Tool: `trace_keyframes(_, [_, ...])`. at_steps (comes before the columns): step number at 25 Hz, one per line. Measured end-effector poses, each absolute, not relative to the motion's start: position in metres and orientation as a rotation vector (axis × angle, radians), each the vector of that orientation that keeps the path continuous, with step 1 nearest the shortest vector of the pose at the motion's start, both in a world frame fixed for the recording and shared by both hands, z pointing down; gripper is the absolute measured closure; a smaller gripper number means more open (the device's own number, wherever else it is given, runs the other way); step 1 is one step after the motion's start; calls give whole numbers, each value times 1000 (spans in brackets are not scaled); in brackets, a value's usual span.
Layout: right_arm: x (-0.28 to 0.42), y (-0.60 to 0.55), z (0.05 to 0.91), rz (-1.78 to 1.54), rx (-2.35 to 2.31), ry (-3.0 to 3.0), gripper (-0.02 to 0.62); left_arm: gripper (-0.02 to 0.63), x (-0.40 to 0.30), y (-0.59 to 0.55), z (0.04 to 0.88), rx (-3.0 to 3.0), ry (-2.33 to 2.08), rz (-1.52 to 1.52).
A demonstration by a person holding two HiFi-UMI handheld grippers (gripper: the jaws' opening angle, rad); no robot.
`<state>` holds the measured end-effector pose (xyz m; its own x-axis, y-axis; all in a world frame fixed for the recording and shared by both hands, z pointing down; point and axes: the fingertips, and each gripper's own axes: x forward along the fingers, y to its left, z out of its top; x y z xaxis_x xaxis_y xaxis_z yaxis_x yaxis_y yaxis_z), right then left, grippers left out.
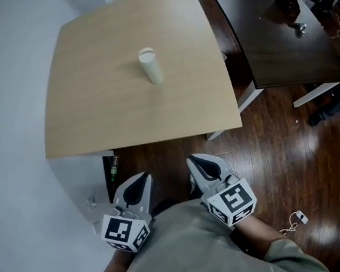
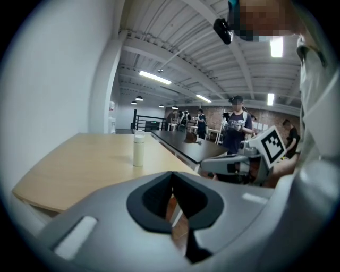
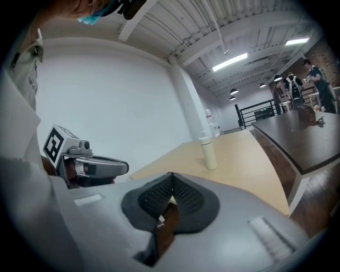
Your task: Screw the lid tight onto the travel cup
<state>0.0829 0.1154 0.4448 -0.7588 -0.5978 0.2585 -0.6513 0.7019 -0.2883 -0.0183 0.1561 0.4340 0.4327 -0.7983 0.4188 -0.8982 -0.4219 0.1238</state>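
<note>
The travel cup (image 1: 151,66) stands upright near the middle of the light wooden table (image 1: 103,103), well apart from both grippers, with its white lid (image 1: 146,56) seated on top (whether it is already threaded down I can't tell from here). To my eye the job has not really begun: this is the approach, with nothing touched yet.

On the left, the left gripper (image 1: 140,183) is held close in front of the person's body, short of the near table edge, and points forward and a little downward toward the table. Its jaws are pressed together with nothing between them.

Just beside it, the right gripper (image 1: 200,164) sits in much the same pose, angled slightly less downward. Its jaws too are clenched on nothing. The two marker cubes ride near the person's waist, and the forearms are tucked in.

Further right is a dark table (image 1: 268,32) with a few small items on it (no part of this job).

Next, I'd say, both hands must reach out over the table and the jaws must open. One gripper will have to clamp the cup's body to keep it from spinning, and the other will have to take the lid squarely from above. The cup is tall and slim, so a sideways knock could tip it.
</note>
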Motion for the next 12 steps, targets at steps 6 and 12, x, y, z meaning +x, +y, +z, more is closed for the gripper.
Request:
trace_keyframes(6, [87,99,443,591,1108,-2762,597,604,-7,125,431,2423,-1374,469])
trace_keyframes(12, [85,76,439,569,1236,-2701,597,604,-14,88,435,2460,-1270,429])
